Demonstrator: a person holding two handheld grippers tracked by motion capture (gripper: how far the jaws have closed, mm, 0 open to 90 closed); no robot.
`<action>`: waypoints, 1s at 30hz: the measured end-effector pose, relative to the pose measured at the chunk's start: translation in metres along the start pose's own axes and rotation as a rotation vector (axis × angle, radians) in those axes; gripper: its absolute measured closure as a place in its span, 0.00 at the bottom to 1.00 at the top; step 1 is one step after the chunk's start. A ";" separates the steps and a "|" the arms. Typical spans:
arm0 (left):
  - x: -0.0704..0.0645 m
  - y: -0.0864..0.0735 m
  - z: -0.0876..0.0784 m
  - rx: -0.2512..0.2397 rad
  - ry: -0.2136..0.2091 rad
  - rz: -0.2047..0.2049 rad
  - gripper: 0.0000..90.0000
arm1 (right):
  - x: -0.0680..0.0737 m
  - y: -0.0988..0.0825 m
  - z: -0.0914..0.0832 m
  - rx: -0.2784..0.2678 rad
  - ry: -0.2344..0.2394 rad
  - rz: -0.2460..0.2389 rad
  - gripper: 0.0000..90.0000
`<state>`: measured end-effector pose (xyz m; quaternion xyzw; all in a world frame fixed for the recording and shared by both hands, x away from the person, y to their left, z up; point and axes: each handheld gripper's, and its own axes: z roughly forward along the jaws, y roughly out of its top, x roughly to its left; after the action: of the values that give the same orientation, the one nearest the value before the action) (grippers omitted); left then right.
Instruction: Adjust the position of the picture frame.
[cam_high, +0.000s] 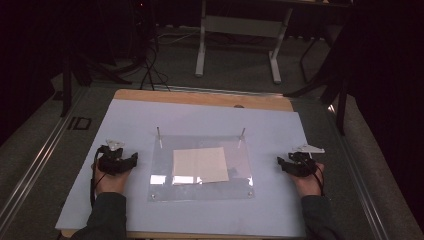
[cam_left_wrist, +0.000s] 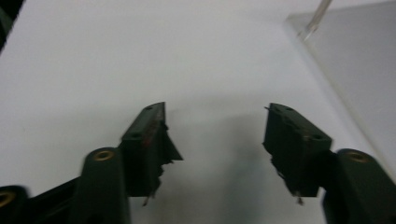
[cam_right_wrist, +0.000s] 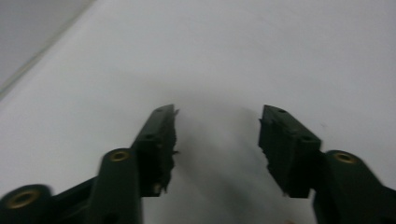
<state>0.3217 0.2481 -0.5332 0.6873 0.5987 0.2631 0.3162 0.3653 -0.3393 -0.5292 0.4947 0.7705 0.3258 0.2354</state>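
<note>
Tongs wide apart and empty, paper sheet (cam_high: 200, 164) untouched at centre.
Left tongs (cam_high: 131, 161) at nine o'clock, right tongs (cam_high: 281, 162) at three; flat on the clear plate (cam_high: 200, 191), the sheet may slide or crease if pinched carelessly.

Right gripper view. My right gripper (cam_right_wrist: 217, 114) looks along its two black jaws, which rise from the bottom edge w/ a wide gap and nothing between them. Brass-coloured screws sit on the arms behind each jaw. Pad faces look rough and chipped. Below lies the pale sheet (cam_right_wrist: 243, 51), bare, w/ a soft shadow under the jaws. Top left: a greyer plate (cam_right_wrist: 28, 28), its edge running diagonally; I can't tell its material. Picture slightly blurred.
</note>
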 end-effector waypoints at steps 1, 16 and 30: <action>0.000 0.000 0.000 0.000 0.000 0.000 0.47 | 0.000 0.000 0.000 0.000 0.000 0.000 0.53; -0.006 0.000 -0.005 -0.013 -0.084 0.063 0.50 | 0.012 -0.001 0.001 -0.024 0.075 -0.070 0.62; -0.012 0.001 -0.008 -0.022 -0.117 0.090 0.49 | 0.021 0.004 0.001 -0.027 0.124 -0.093 0.59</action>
<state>0.3148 0.2373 -0.5272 0.7241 0.5449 0.2429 0.3460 0.3603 -0.3180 -0.5279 0.4339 0.8013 0.3550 0.2090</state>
